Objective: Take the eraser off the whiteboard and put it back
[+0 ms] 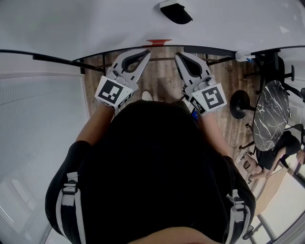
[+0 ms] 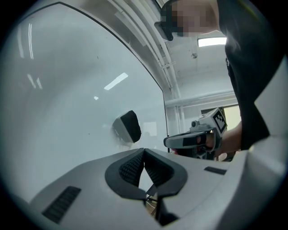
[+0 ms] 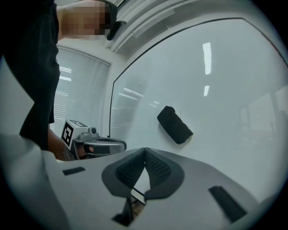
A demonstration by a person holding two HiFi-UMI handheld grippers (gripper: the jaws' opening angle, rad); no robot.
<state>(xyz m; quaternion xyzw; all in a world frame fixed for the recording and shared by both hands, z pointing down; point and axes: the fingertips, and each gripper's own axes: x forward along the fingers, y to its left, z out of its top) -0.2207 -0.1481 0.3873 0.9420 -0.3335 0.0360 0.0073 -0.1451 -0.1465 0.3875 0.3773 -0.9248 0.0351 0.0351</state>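
The black, grey-backed block eraser (image 1: 176, 12) sits stuck on the glossy white whiteboard (image 1: 71, 24), its long axis slanted. It is higher up the board than both tongs, just right of the gap between them. The right tongs (image 1: 181, 56) look nearer than the left tongs (image 1: 144, 53); both are clenched on nothing, pointing at the board.

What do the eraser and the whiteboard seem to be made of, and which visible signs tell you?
Eraser: a matt black pad, probably felt or foam, as it gives no shine; its pale back looks like plastic. Whiteboard: a glossy white coated panel, as it mirrors the ceiling lights.
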